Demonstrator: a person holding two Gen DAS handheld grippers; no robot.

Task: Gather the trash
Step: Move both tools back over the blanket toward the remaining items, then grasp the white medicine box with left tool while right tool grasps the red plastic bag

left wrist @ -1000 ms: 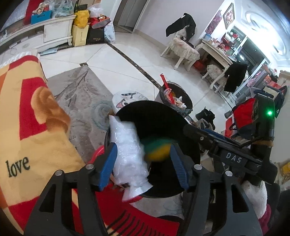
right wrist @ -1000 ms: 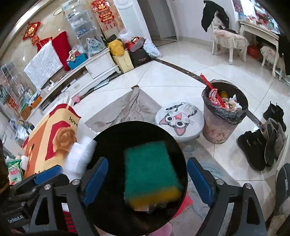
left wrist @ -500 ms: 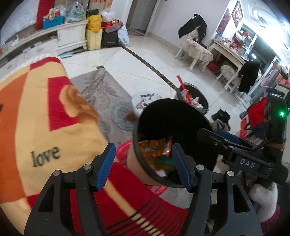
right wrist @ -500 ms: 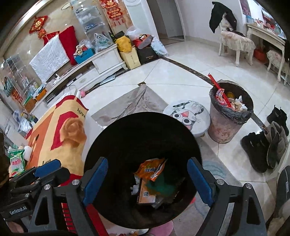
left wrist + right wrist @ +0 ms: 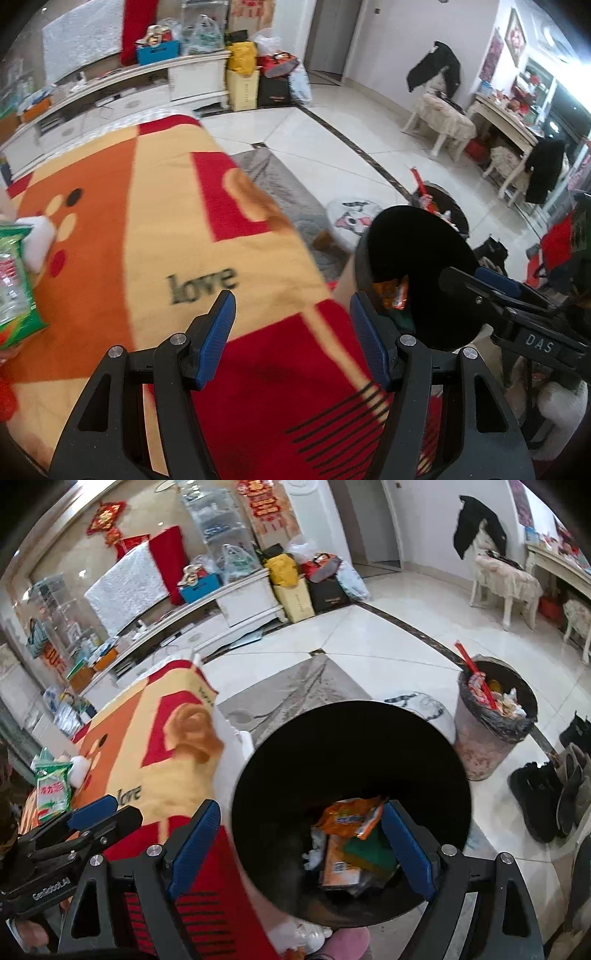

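The round black bin (image 5: 351,805) sits just ahead of the right gripper (image 5: 295,845), handy for drops; both it and the left gripper (image 5: 291,332) gape empty, the green snack packet (image 5: 14,291) far left of the latter.

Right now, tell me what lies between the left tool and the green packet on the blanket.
Only bare blanket, printed "love", runs from the left tool to the green packet at the frame's left edge. The left wrist view shows this.
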